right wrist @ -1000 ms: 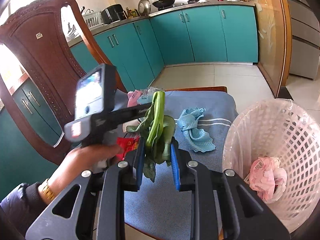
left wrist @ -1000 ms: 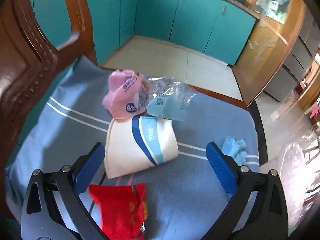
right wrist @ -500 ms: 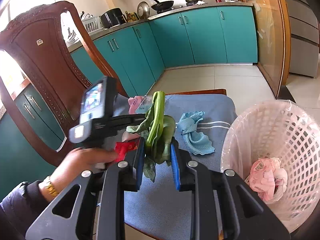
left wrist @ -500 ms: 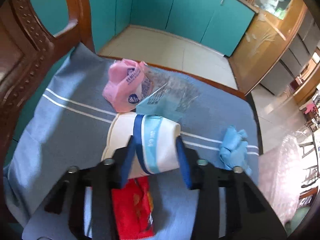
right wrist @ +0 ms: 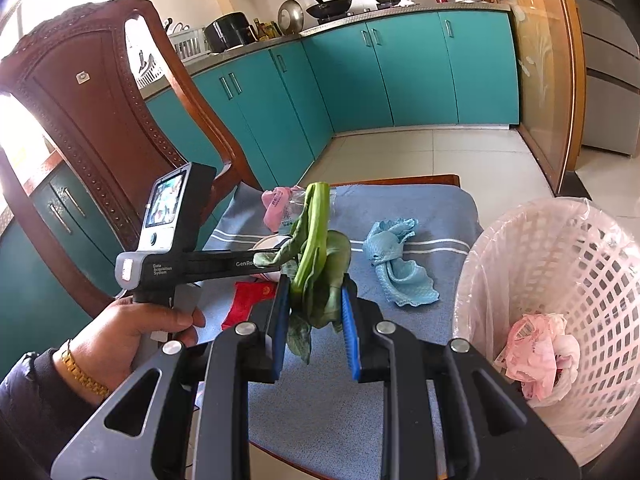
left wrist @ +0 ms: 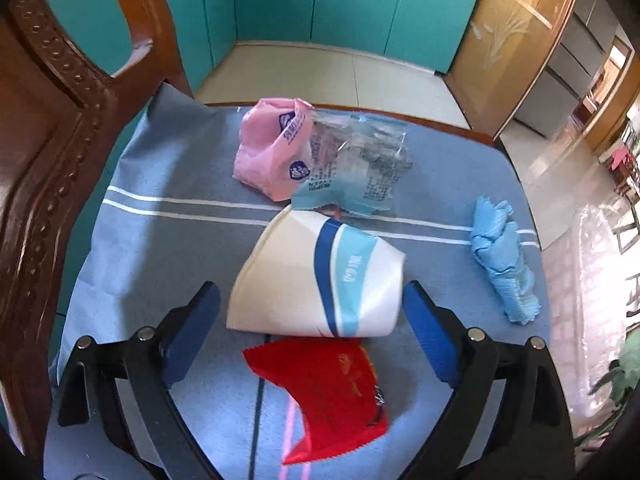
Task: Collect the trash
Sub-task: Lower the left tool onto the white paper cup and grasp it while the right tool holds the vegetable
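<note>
A blue striped cloth covers the table, and off its right edge stands a pink basket with crumpled pink wrapping inside. On the cloth, a flattened paper cup lies in the middle, a pink bag and clear wrapper behind it, a red packet just in front, and a crumpled blue rag well to its right. The left gripper has just been opening, its jaws wide either side of the cup without pressing it, while the right gripper is clenched on a limp green vegetable above the cloth's near edge.
</note>
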{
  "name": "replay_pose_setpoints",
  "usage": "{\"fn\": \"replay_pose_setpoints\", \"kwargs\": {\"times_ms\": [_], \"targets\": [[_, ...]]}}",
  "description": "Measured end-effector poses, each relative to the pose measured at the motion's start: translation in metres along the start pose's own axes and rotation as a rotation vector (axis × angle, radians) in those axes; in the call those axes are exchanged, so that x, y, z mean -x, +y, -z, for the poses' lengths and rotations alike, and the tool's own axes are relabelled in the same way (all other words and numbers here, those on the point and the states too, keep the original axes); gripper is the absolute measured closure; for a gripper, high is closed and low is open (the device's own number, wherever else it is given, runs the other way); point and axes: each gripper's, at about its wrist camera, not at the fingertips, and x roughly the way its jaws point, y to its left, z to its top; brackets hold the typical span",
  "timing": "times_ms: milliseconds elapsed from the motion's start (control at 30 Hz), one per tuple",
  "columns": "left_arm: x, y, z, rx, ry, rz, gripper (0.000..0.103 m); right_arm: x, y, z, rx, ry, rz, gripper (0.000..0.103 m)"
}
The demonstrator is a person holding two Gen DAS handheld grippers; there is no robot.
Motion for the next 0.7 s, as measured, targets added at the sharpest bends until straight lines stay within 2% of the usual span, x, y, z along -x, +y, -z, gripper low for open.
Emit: {"fn": "replay_pose_setpoints", "kwargs": {"times_ms": [133, 300, 467, 700], "targets": [[-0.019, 0.008, -0.005, -0.041, 0.045, 0.015, 0.01, 0.001, -0.001, 0.0, 0.002, 0.003, -0.001, 0.078], [-0.021, 0.023, -0.013, -0.034, 0.057, 0.057, 0.005, -0.001, -0.006, -0.001, -0.008, 0.009, 0.002, 0.078], [-0.025, 0.034, -0.026, -0.035, 0.092, 0.094, 0.004, -0.003, -0.004, 0.0, -0.003, 0.014, -0.002, 0.078], [-0.047, 0.045, -0.028, -0.031, 0.181, 0.163, 0.004, -0.005, -0.003, -0.001, -0.001, 0.02, -0.002, 0.078]]}}
